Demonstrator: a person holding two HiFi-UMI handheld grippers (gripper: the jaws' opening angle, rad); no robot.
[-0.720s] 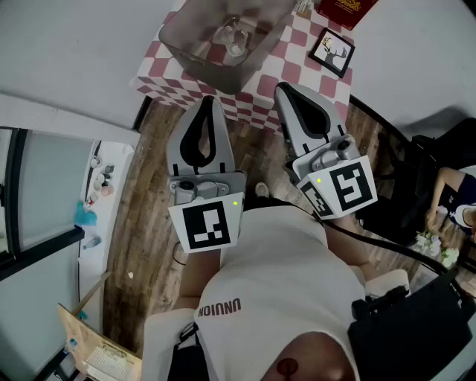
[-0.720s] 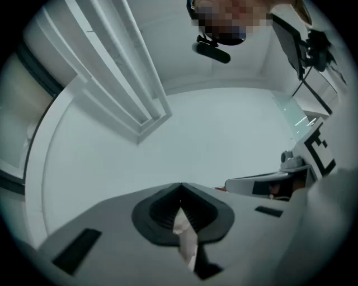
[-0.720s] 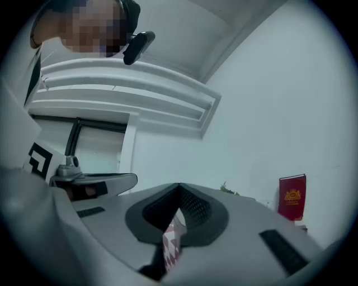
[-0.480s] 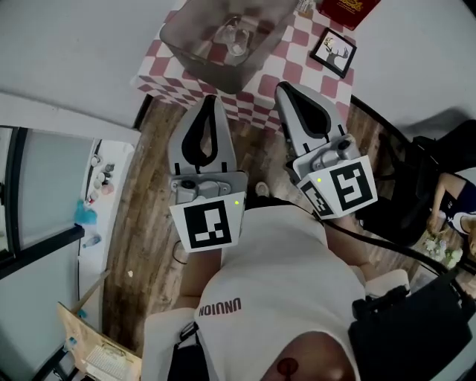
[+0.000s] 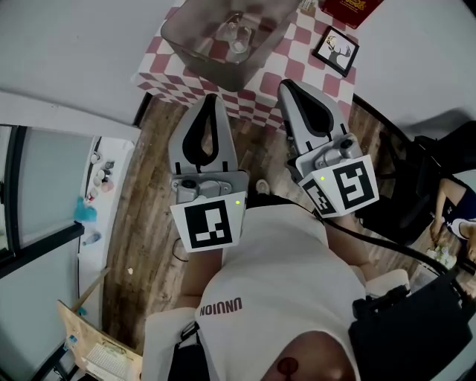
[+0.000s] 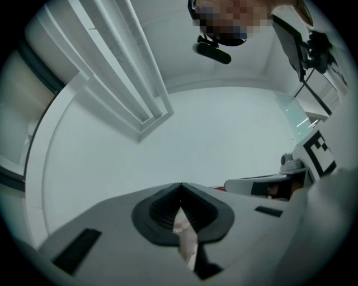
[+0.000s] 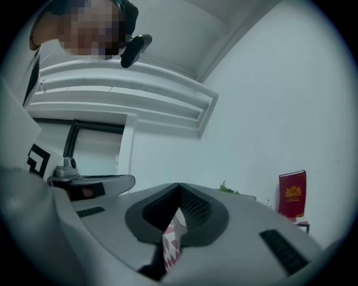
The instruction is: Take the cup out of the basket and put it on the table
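In the head view a clear glass cup lies inside a see-through plastic basket on a red-and-white checked table. My left gripper is shut and empty, its tips just short of the table's near edge, below the basket. My right gripper is shut too, its tips over the table's edge to the right of the basket. In the left gripper view the jaws meet at the tips; the right gripper view shows the same closed jaws. Both point about level at a white wall.
A framed deer picture and a red booklet lie at the table's far right; the red booklet stands out in the right gripper view. Wood floor lies below. A white shelf with small items stands left, a black chair right.
Both grippers stay shut and hold nearly still. The view has shifted slightly, so the table and basket sit a little higher and to the right.
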